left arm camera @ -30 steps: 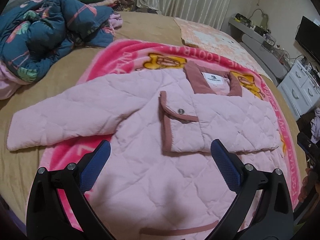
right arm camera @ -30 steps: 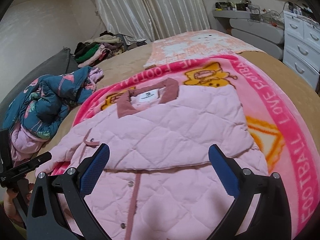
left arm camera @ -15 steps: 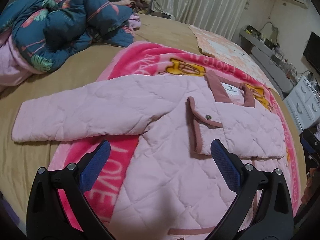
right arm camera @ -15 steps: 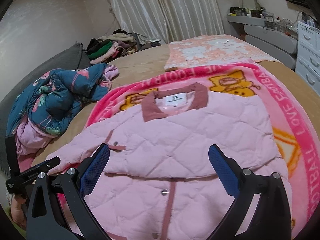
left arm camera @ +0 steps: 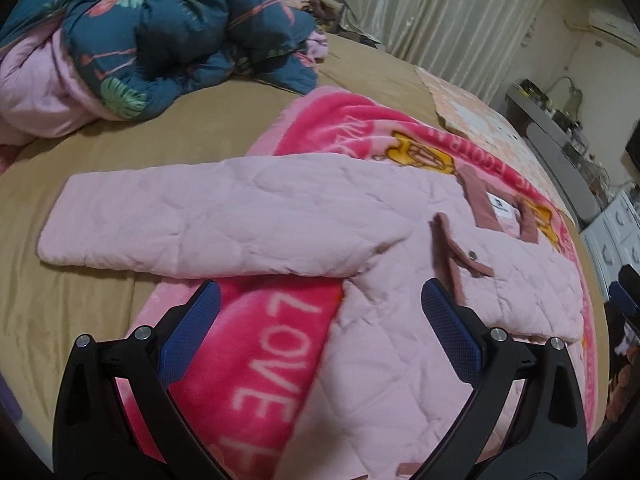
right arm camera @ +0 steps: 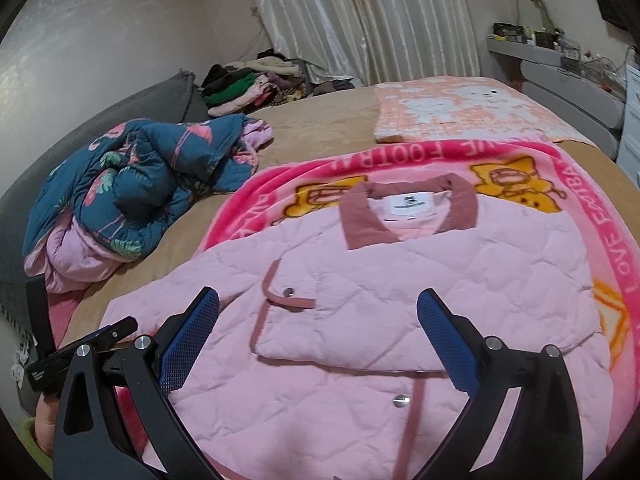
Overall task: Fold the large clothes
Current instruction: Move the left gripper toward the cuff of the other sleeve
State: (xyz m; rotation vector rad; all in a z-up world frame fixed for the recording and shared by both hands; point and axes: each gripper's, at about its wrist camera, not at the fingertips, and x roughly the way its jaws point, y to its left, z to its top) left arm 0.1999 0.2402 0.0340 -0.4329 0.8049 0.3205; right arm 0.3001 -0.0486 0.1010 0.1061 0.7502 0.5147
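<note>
A pink quilted jacket (left arm camera: pixel 400 344) (right arm camera: pixel 420 280) with a dusty-rose collar (right arm camera: pixel 408 212) lies face up on a bright pink blanket (left arm camera: pixel 264 360) (right arm camera: pixel 600 216). Its right sleeve is folded across the chest, cuff (right arm camera: pixel 280 304) near the middle. The left sleeve (left arm camera: pixel 208 220) stretches out flat onto the tan bedspread. My left gripper (left arm camera: pixel 320 308) hovers open just below that sleeve's armpit, holding nothing. Over the jacket's lower front my right gripper (right arm camera: pixel 318 312) hangs open and empty.
A crumpled dark blue floral quilt (left arm camera: pixel 168 36) (right arm camera: pixel 148 176) lies on the tan bed (left arm camera: pixel 72 312) beyond the sleeve. A peach patterned blanket (right arm camera: pixel 468 108) and a clothes pile (right arm camera: pixel 248 84) sit further back. A hand (right arm camera: pixel 44 424) holding the other gripper shows at the lower left.
My left gripper has swung left, from over the folded chest toward the outstretched sleeve. The right gripper's view has drifted left, toward the jacket's middle. Both stay open.
</note>
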